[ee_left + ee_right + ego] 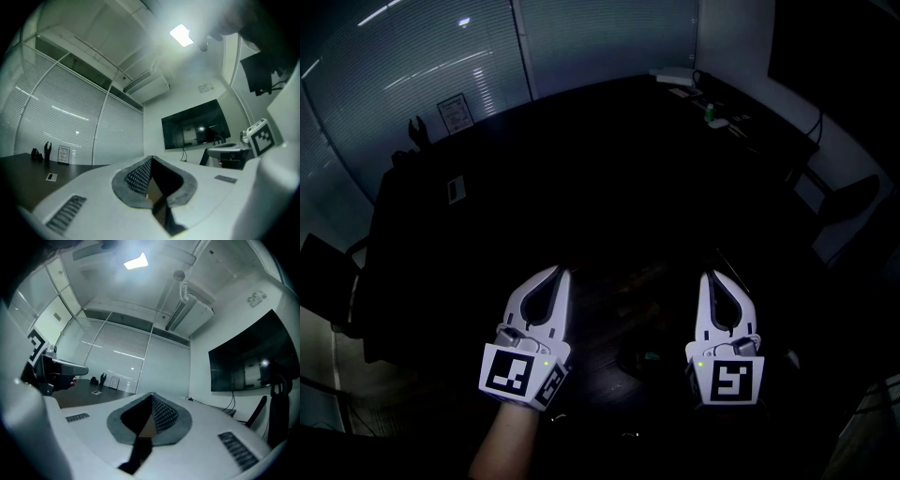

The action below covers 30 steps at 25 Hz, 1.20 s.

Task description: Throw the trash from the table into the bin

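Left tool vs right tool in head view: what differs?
The left tool leans inward more; the right tool stands nearly straight. A forearm shows behind the left tool; the right tool's hand is lost in darkness. Both are white, shut and empty.

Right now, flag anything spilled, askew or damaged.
Nothing stands out. The left gripper and right gripper are shut and empty; the dark table shows no spill, though its near end is too dim to judge.
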Each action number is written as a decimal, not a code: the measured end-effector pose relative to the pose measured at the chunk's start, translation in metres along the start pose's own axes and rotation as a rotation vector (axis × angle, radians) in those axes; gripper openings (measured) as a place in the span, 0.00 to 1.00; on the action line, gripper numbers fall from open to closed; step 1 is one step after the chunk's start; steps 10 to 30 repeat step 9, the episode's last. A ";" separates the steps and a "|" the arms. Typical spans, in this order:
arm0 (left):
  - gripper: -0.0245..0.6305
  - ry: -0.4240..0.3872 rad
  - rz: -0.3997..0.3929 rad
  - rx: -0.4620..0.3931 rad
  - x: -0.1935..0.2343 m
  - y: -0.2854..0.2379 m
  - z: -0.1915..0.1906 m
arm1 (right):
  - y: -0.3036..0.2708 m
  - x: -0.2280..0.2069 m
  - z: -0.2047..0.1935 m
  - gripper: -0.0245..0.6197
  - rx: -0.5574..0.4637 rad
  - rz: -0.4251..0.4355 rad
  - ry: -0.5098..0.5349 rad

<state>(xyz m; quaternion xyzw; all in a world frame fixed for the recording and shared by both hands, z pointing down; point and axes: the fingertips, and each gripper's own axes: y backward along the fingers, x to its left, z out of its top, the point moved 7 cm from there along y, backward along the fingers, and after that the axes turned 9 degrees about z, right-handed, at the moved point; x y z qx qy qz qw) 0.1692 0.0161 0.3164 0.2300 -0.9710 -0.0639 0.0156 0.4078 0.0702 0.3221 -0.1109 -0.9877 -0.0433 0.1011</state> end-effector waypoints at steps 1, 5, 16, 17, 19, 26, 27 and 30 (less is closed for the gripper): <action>0.04 0.000 0.003 -0.001 0.000 0.001 0.001 | 0.000 0.000 0.002 0.05 -0.006 0.000 0.003; 0.04 0.002 0.015 -0.005 -0.001 0.007 0.004 | 0.003 -0.001 0.006 0.04 -0.014 0.004 0.005; 0.04 0.001 0.024 -0.007 0.000 0.012 0.005 | 0.005 0.001 0.007 0.04 -0.012 0.007 0.002; 0.04 0.001 0.024 -0.007 0.000 0.012 0.005 | 0.005 0.001 0.007 0.04 -0.012 0.007 0.002; 0.04 0.001 0.024 -0.007 0.000 0.012 0.005 | 0.005 0.001 0.007 0.04 -0.012 0.007 0.002; 0.04 0.001 0.024 -0.007 0.000 0.012 0.005 | 0.005 0.001 0.007 0.04 -0.012 0.007 0.002; 0.04 0.001 0.024 -0.007 0.000 0.012 0.005 | 0.005 0.001 0.007 0.04 -0.012 0.007 0.002; 0.04 0.001 0.024 -0.007 0.000 0.012 0.005 | 0.005 0.001 0.007 0.04 -0.012 0.007 0.002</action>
